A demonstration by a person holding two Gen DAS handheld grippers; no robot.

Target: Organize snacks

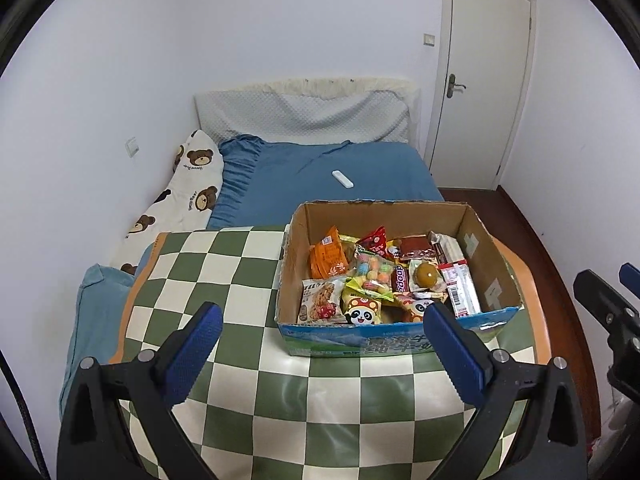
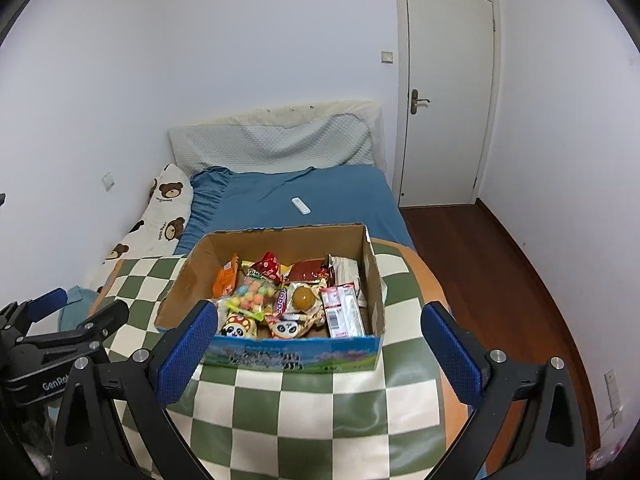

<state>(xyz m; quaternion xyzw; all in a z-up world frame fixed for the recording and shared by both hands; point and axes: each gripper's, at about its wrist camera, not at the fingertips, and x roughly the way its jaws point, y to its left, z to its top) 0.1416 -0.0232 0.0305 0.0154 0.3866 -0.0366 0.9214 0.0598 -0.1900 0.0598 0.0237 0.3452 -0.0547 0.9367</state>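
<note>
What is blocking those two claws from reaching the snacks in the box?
Only the cardboard box itself: its near wall stands between both open grippers, left and right, and the snacks. The top is open, so reaching over the wall looks clear.

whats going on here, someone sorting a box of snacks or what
A person holds a hand-held gripper in each hand over a table with a green-and-white checkered cloth. Both the left hand-held gripper and the right hand-held gripper are open and empty, and neither touches anything. In front of them sits an open cardboard box full of mixed snack packets, such as an orange packet and a panda-print packet. Nothing has been taken out onto the cloth yet. Behind the table is a bed with a white remote on it.
</note>
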